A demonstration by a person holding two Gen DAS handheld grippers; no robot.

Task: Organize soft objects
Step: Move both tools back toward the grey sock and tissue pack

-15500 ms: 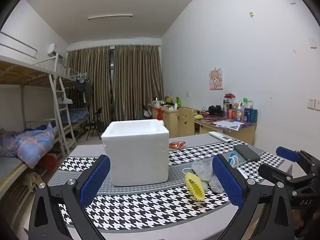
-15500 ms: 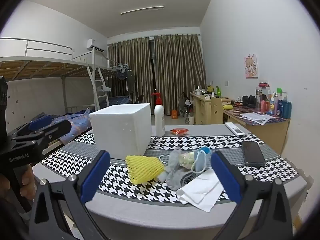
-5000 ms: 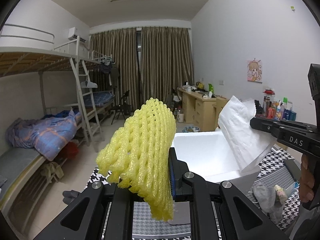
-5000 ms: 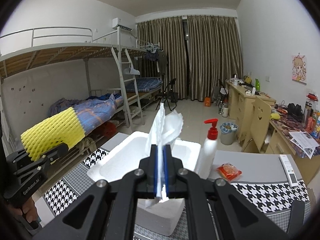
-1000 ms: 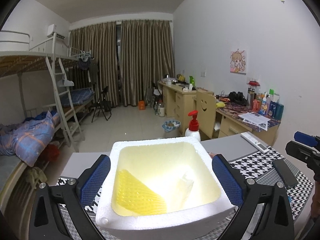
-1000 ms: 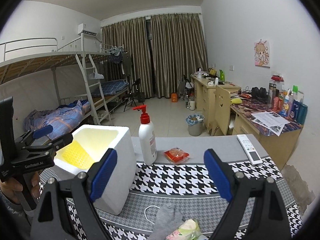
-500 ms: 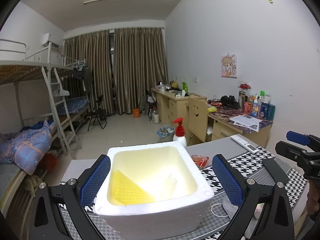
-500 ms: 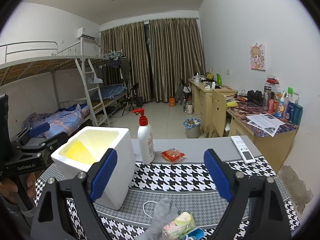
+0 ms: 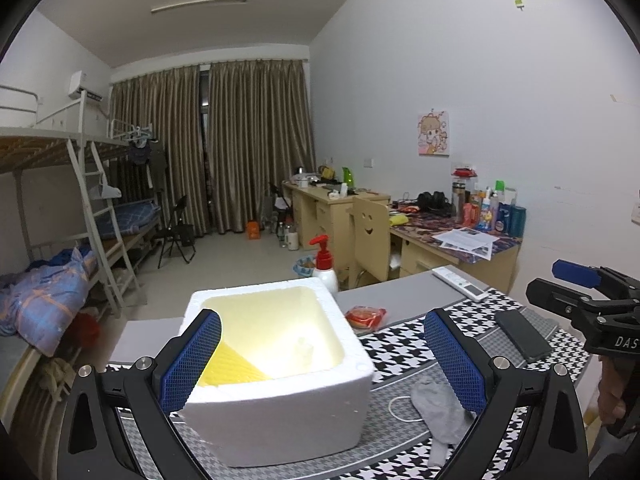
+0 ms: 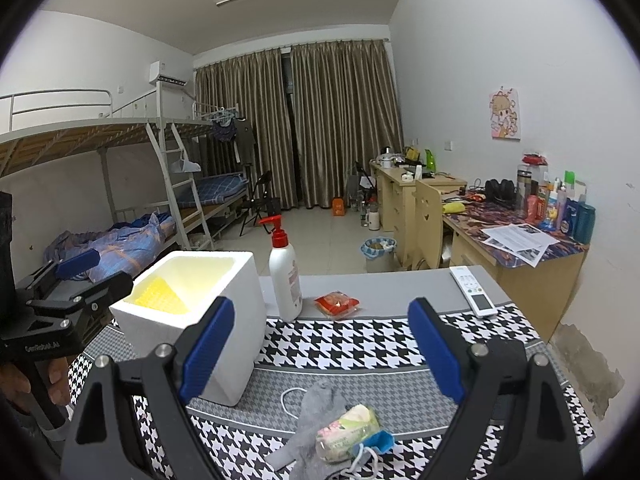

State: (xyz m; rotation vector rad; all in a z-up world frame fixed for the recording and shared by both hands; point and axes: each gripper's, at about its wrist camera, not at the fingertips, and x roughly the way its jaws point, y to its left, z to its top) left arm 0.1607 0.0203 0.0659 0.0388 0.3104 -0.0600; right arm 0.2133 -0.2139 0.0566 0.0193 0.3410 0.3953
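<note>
A white foam box (image 9: 280, 396) stands on the checked table; the yellow foam net (image 9: 232, 366) and a white tissue (image 9: 302, 346) lie inside it. The box also shows in the right wrist view (image 10: 224, 320), with the net (image 10: 160, 294) inside. My left gripper (image 9: 320, 364) is open and empty, above the box's near rim. My right gripper (image 10: 320, 354) is open and empty, above a grey sock (image 10: 316, 420), a small soft packet (image 10: 346, 432) and a blue face mask (image 10: 374, 442). The sock also shows in the left wrist view (image 9: 438, 412).
A pump bottle (image 10: 285, 272), a red snack pack (image 10: 337, 303), a white remote (image 10: 474, 292) and a black phone (image 9: 522, 336) lie on the table. A white cord (image 10: 292, 396) lies by the sock. Desks, a chair and bunk beds stand behind.
Both grippers have drawn back and a little lower from the box. The sock, packet and mask have come further into the right wrist view. Both stay open and empty.
</note>
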